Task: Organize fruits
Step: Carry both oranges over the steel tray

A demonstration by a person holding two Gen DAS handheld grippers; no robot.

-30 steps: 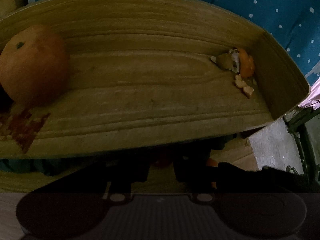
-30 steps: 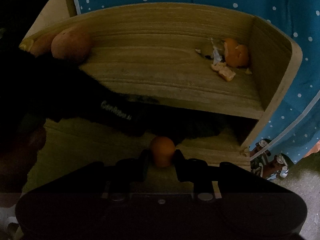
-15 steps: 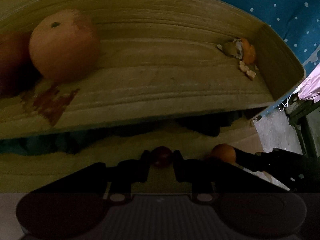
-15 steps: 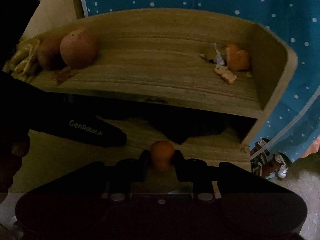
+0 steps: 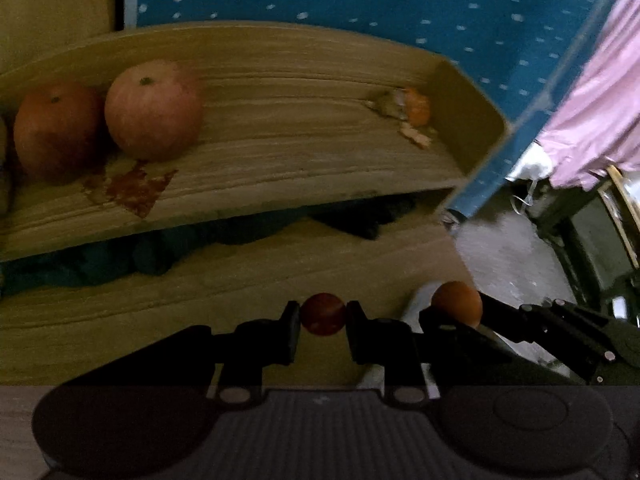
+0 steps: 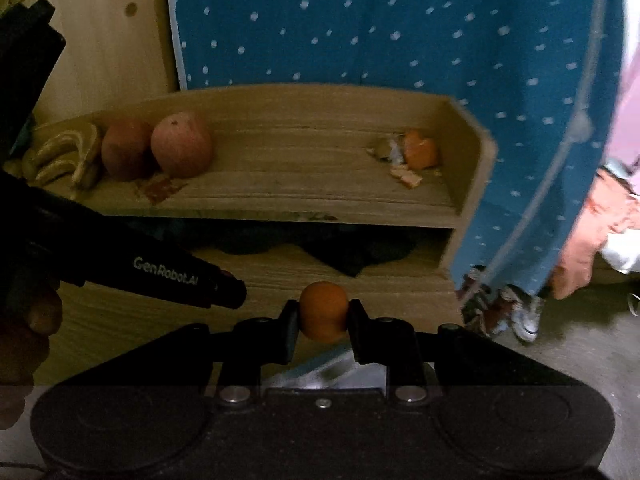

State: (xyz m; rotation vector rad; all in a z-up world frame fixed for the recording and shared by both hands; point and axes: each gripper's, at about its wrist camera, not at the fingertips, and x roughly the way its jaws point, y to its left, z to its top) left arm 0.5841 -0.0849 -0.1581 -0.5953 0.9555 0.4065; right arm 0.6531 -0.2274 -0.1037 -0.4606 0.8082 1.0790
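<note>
— Two big apples [image 5: 154,110] sit on the shelf [image 5: 300,152]. What do your claws hold?
— My right claw [image 6: 324,317] is clamped on a small orange [image 6: 324,312]. My left claw [image 5: 322,316] pinches a smaller red fruit [image 5: 322,314]. Both look round and slippery, so I squeeze the middle softly.

The left gripper [image 5: 323,330] clamps a small red fruit [image 5: 322,313]; two apples [image 5: 154,110] sit far left on the wooden shelf [image 5: 304,160].

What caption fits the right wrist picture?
Right gripper holds a small orange fruit before a wooden shelf with two apples.
</note>
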